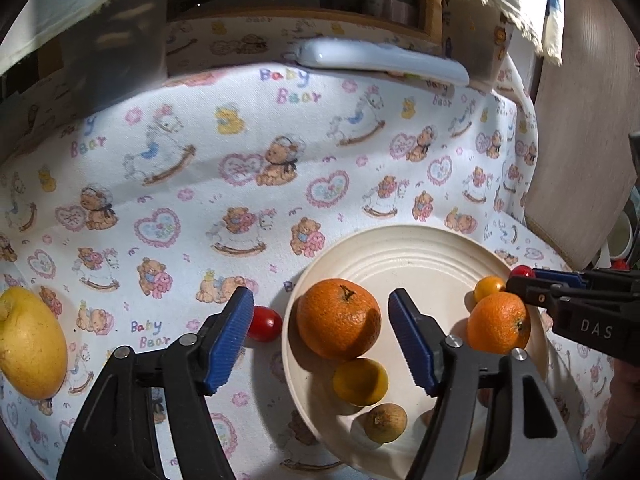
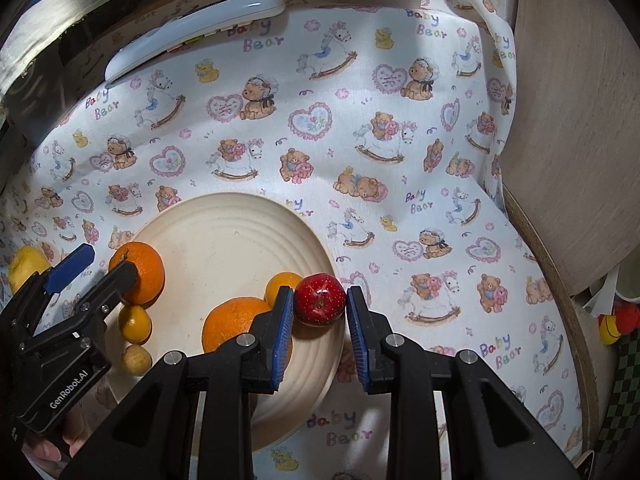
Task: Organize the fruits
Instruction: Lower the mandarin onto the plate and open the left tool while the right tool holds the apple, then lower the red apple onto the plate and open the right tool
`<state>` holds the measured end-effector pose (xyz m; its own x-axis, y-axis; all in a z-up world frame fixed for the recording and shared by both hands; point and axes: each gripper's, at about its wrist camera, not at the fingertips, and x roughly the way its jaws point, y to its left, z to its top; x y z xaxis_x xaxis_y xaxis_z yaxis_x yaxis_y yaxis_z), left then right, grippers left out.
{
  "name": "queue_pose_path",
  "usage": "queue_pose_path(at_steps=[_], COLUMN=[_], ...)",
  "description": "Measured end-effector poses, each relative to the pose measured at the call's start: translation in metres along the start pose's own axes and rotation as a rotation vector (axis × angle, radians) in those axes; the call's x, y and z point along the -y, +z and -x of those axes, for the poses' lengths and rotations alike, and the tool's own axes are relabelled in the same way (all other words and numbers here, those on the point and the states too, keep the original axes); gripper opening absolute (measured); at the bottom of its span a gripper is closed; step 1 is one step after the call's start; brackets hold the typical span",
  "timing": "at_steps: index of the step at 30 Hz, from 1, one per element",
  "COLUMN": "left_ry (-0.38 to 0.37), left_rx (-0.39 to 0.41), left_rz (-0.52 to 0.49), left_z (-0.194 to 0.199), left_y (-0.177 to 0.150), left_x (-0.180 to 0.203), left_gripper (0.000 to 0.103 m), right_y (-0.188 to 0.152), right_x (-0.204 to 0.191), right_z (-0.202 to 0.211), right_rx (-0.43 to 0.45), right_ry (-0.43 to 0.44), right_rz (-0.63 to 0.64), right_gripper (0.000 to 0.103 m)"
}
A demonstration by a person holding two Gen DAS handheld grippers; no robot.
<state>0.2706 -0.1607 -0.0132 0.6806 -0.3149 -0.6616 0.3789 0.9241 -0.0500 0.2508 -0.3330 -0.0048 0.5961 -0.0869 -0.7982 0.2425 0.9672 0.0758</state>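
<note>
Red fruit sits clamped in the right gripper above the plate.

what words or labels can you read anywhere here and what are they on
"Baby Bear": printed again and again on the tablecloth.
"DAS": on the right gripper body, cut off at the frame edge.
"GenRobot.AI": on the left gripper body.
Remote control: coloured buttons show, no legible markings.

Two round oranges rest on the cream ridged plate; a small red apple sits at its five o'clock rim.
</note>
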Motion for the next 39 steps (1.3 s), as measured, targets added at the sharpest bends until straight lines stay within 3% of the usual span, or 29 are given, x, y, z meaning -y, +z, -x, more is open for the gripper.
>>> queue_pose_path(at_steps=[9,17,20,25,30,39], left_ry=[-0.007,-0.006,0.003,0.043,0.089,0.107], left_rx=[0.067,0.151,0.200,0.263,0.314,0.293], left_rz=[0.041,0.040,0.038,0.023,0.053,0.099], left_z=[0.021,0.053,0.070,0.096,0.110,0.098], left_y=[0.009,0.017,0.018,0.012,0.001,-0.009], left_x=[-0.009,-0.008,-0.010,-0.021,-0.039,-0.060], left_gripper=[0.072,0.072,0.081,0.083,0.098,0.101], right_y=[0.001,0.001,0.001,-0.001,-0.004,-0.011], right_x=[0.001,-0.003,-0.002,-0.004,-0.009,-0.023], right_z=[0.010,0.029,0.035,0.047,0.059,0.060], right_rx=[0.037,0.166,0.196,0.262,0.338,0.394], right_ry=[0.008,0.025,0.054,0.070,0.085,0.083], right_rz=[-0.014,-0.025,-0.031,-0.024,0.000,0.057], right_gripper=[0.036,0.042,0.043,0.047,0.048,0.053])
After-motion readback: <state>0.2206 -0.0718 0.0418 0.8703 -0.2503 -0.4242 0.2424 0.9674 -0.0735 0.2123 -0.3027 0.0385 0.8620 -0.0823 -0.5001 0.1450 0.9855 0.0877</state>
